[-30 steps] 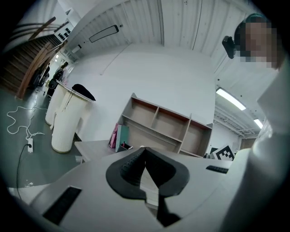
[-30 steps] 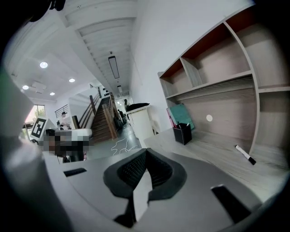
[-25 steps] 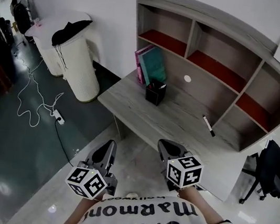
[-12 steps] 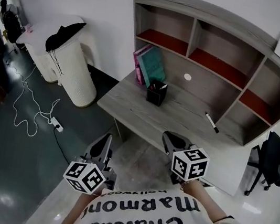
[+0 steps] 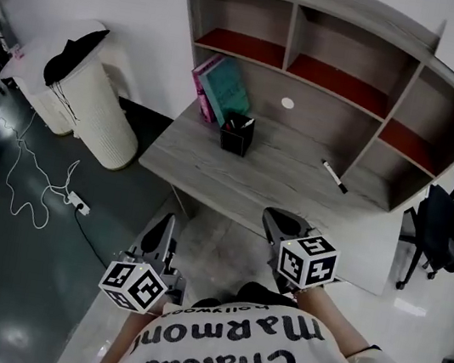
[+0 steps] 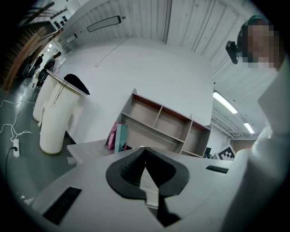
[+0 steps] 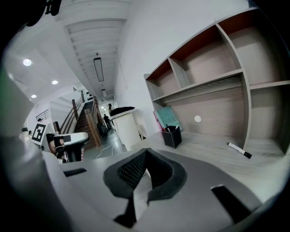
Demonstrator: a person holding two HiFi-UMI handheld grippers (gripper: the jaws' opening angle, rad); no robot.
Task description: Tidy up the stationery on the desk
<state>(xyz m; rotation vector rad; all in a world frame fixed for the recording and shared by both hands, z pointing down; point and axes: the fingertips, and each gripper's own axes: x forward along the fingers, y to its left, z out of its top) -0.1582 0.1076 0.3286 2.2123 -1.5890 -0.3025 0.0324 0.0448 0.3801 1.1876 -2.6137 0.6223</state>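
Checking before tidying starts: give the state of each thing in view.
Marker: lying loose on the desk.
Pen holder: upright, pens inside.
Books: standing, tilted, at the desk's left end.
Left gripper: shut, empty.
Right gripper: shut, empty.

We saw dim, greyish pictures with dark vignetted corners. Overhead, ceiling lights [image 6: 225,103] glowed; fisheye distortion bent the edges, and the nearest foreground was softly blurred.
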